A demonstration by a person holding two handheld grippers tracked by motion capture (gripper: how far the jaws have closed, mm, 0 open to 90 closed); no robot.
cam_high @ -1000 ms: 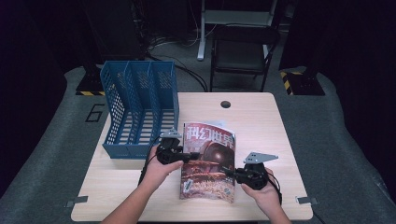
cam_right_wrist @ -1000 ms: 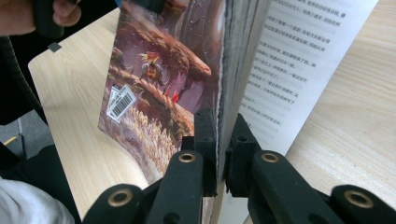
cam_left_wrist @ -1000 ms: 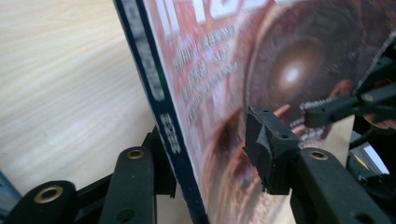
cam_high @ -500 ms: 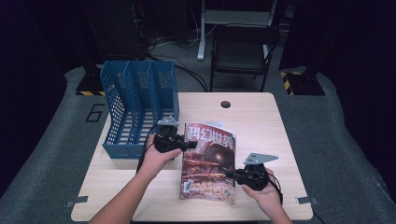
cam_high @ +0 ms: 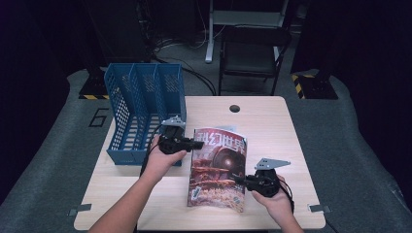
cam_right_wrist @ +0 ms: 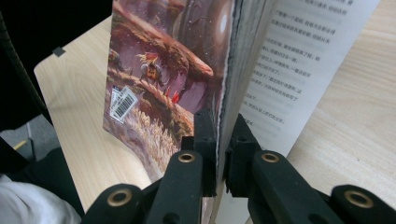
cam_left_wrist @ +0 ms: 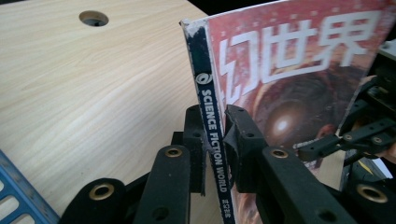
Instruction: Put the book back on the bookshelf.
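Gripping the magazine [cam_high: 217,167] from both sides: left tool [cam_high: 194,144] is clamped on the spine edge near the top, right tool [cam_high: 239,178] is clamped on the open page edge lower down. In the high view the magazine sits at centre frame over the wooden bench [cam_high: 272,126], cover up, just right of the blue file rack [cam_high: 141,109]. Left gripper view: jaws closed on the dark spine reading "SCIENCE FICTION WORLD" [cam_left_wrist: 212,126], red cover to the right of it, bench hole [cam_left_wrist: 94,18] at upper left, right tool [cam_left_wrist: 348,140] at right edge. Right gripper view: jaws pinch the cover and page block [cam_right_wrist: 219,93]; one loose printed page [cam_right_wrist: 289,60] fans out to the right; barcode [cam_right_wrist: 123,103] at left of centre.
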